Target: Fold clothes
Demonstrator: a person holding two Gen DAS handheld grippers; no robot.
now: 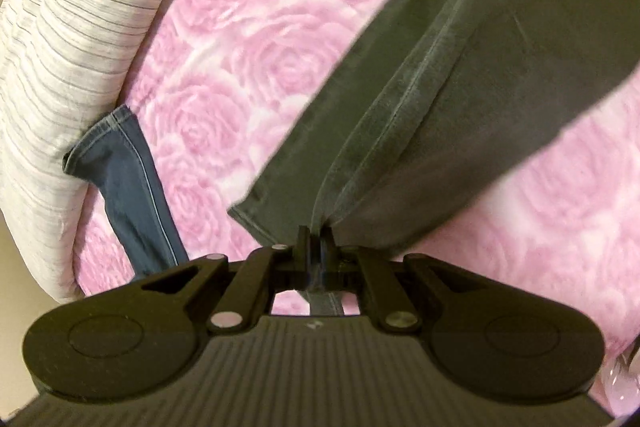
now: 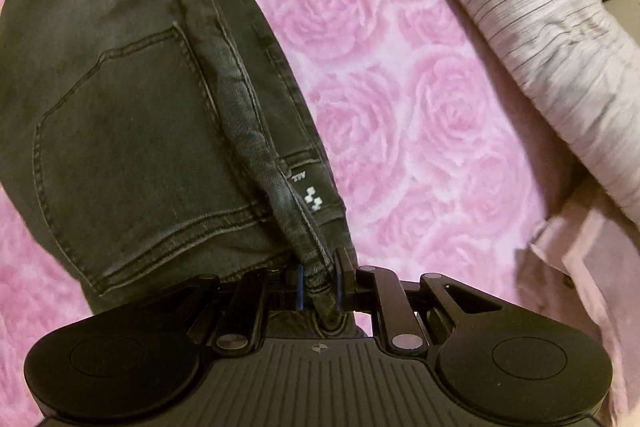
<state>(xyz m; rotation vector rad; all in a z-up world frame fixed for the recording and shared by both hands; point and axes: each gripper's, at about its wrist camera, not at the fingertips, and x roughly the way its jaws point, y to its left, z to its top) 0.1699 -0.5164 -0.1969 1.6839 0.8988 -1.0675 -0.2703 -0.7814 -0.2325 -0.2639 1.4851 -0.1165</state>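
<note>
Item: dark grey jeans (image 2: 132, 115), doubled lengthwise and stretched over the pink rose-print blanket (image 1: 248, 39); the left gripper (image 1: 315, 241) is clamped on the hem end, the right gripper (image 2: 318, 277) pinched tight on the bunched waistband seam. Nearby: blue jeans (image 1: 132, 187), a striped pillow (image 1: 52, 75), a pale pink garment (image 2: 580, 287). Risk, as I judge it: each pinch is narrow, so uneven pulling could slip a layer free and skew the fold.

jeans (image 2: 132, 131): faded charcoal-black, tonal stitching, white block marks on black label (image 2: 310, 197) | blanket (image 2: 420, 131) under jeans: pink, large rose pattern | pillow (image 1: 60, 39) at blanket's edge: off-white, thin dark stripes | second jeans (image 1: 132, 187) on blanket: dark blue, pale seam | grippers: black
</note>
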